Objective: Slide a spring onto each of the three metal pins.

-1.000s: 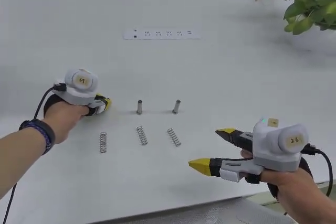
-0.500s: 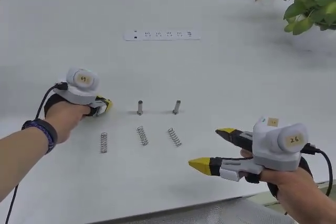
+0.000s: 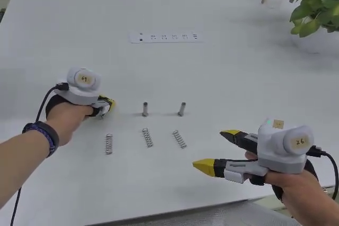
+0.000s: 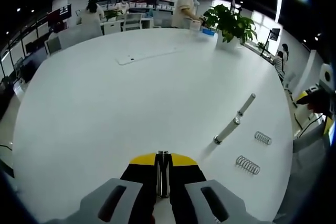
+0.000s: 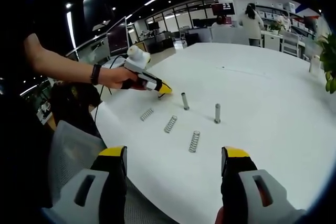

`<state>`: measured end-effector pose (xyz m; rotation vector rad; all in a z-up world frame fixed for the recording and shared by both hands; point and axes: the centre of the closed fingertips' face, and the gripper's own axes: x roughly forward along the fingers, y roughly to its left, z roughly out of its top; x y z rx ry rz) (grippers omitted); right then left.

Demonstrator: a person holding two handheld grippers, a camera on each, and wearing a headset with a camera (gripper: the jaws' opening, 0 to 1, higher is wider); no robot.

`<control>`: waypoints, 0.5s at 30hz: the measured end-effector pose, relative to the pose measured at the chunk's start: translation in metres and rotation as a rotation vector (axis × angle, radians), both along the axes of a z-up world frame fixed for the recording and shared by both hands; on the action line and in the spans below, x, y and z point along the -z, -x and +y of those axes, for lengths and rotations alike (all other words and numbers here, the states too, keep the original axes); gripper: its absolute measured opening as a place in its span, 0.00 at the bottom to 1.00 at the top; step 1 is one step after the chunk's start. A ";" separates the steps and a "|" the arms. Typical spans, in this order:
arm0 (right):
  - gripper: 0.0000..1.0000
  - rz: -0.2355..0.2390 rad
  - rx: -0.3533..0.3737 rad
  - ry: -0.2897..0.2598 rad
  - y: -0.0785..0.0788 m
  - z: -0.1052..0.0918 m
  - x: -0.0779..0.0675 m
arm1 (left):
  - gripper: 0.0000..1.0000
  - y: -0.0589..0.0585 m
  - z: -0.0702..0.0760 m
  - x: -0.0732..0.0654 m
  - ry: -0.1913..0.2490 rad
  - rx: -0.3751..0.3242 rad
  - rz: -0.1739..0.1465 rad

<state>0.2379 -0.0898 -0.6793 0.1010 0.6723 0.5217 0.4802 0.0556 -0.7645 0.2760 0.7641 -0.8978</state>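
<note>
Two short metal pins (image 3: 145, 109) (image 3: 181, 109) stand upright mid-table. Three springs (image 3: 108, 144) (image 3: 147, 137) (image 3: 179, 139) lie flat in a row in front of them. My left gripper (image 3: 104, 106) rests low on the table left of the pins. In the left gripper view its yellow-tipped jaws (image 4: 163, 162) are shut on a thin metal pin (image 4: 163, 157), with the other pins (image 4: 227, 131) to the right. My right gripper (image 3: 220, 149) hovers open and holds nothing, right of the springs and nearer the table's front edge. The right gripper view shows the springs (image 5: 170, 124) and pins (image 5: 185, 101) ahead.
A white power strip (image 3: 164, 37) lies at the back of the white table (image 3: 238, 72). A potted plant (image 3: 315, 3) stands at the far right corner. The table's front edge runs just below my right hand. People sit at desks far behind.
The head camera has shifted a little. Both grippers, the pins and the springs stay where they were.
</note>
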 end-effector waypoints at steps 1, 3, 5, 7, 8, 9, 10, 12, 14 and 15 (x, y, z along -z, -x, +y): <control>0.72 -0.001 0.000 0.000 0.000 0.000 0.000 | 0.00 0.000 0.000 -0.001 0.000 0.000 -0.001; 0.72 -0.003 0.000 -0.001 0.000 0.000 0.000 | 0.00 0.001 0.001 -0.003 0.001 -0.002 -0.004; 0.72 -0.004 0.001 0.000 0.000 0.000 -0.001 | 0.00 0.002 0.002 -0.004 0.001 -0.003 -0.005; 0.72 -0.007 0.003 -0.002 0.000 0.000 -0.001 | 0.00 0.003 0.003 -0.005 0.001 -0.005 -0.007; 0.72 -0.007 0.004 -0.001 0.000 -0.001 -0.001 | 0.00 0.003 0.004 -0.005 0.001 -0.004 -0.008; 0.72 -0.007 0.005 -0.001 0.001 -0.001 -0.001 | 0.00 0.004 0.004 -0.006 0.001 -0.003 -0.010; 0.72 -0.008 0.005 -0.002 0.001 -0.001 -0.002 | 0.00 0.004 0.005 -0.007 0.001 -0.004 -0.011; 0.72 -0.008 0.006 -0.002 0.001 0.000 -0.002 | 0.00 0.005 0.006 -0.008 0.003 -0.006 -0.012; 0.72 -0.009 0.004 -0.001 0.002 0.000 -0.002 | 0.00 0.006 0.006 -0.009 0.003 -0.006 -0.015; 0.72 -0.008 0.003 0.000 0.002 0.000 -0.001 | 0.00 0.006 0.007 -0.010 0.004 -0.006 -0.016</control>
